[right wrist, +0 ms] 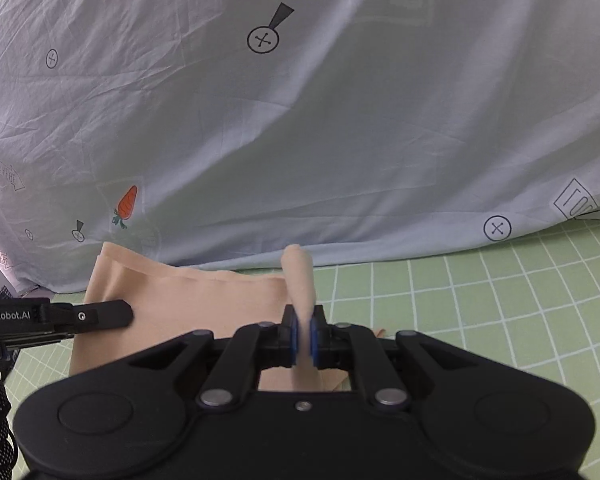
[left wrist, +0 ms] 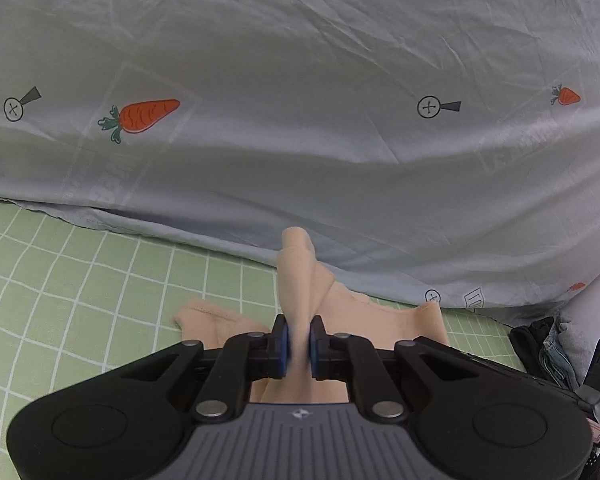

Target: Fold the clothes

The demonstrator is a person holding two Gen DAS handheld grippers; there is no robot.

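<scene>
A peach-coloured garment (left wrist: pixel 356 312) lies on the green checked sheet (left wrist: pixel 80 280). My left gripper (left wrist: pixel 299 350) is shut on a bunched fold of it, which stands up between the blue pads. In the right wrist view the same garment (right wrist: pixel 188 300) spreads flat to the left, and my right gripper (right wrist: pixel 304 344) is shut on another raised fold of it. The left gripper's black finger (right wrist: pixel 88 316) shows at the left edge, over the garment.
A pale blue quilt (left wrist: pixel 300 100) printed with carrots and round marks rises just behind the garment and fills the far side of both views. Dark clothes (left wrist: pixel 540 344) are piled at the right edge. Green checked sheet (right wrist: pixel 500 300) lies open to the right.
</scene>
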